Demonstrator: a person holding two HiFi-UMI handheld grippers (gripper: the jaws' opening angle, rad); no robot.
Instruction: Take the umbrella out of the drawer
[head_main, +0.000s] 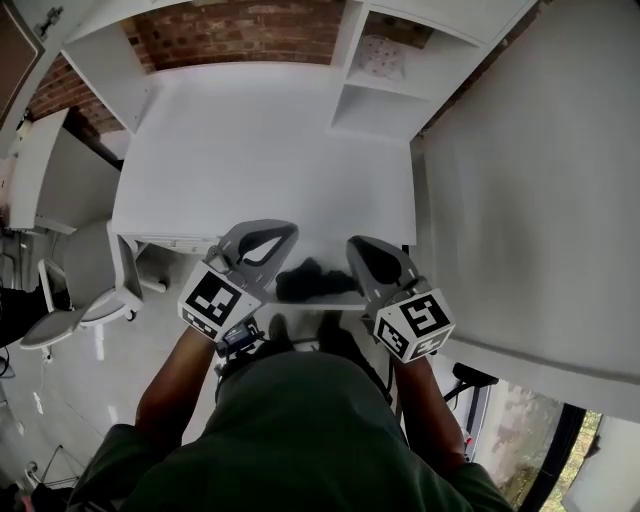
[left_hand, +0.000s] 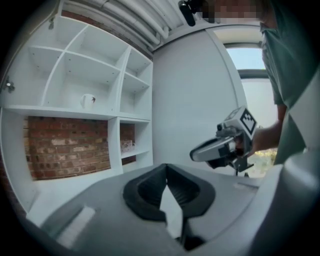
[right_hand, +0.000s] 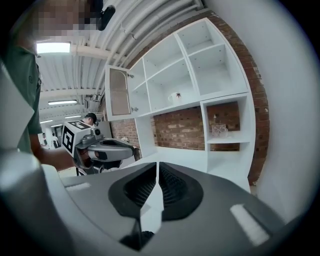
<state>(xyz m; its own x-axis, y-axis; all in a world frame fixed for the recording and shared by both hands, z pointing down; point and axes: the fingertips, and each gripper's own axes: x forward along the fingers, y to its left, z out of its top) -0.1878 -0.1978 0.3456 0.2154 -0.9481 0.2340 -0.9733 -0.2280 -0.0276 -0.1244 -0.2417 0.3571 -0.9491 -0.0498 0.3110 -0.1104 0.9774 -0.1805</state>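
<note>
A black, crumpled umbrella (head_main: 312, 280) lies at the white desk's front edge, in what looks like a pulled-out drawer with a thin white front (head_main: 325, 303); I cannot tell more of the drawer. My left gripper (head_main: 272, 232) hovers just left of the umbrella and my right gripper (head_main: 362, 245) just right of it, both above it and pointing toward the desk. The left gripper's (left_hand: 166, 167) jaws are shut with nothing between them. The right gripper's (right_hand: 158, 165) jaws are shut too, also empty. Each gripper view shows the other gripper beside it: the right gripper (left_hand: 197, 152) and the left gripper (right_hand: 134, 150).
The white desk top (head_main: 260, 150) stretches ahead to a brick back wall (head_main: 240, 30). White shelves (head_main: 385, 70) stand at the back right, with a cup (left_hand: 87, 101) higher up. A tall white panel (head_main: 530, 200) closes the right side. A grey office chair (head_main: 70, 300) stands left.
</note>
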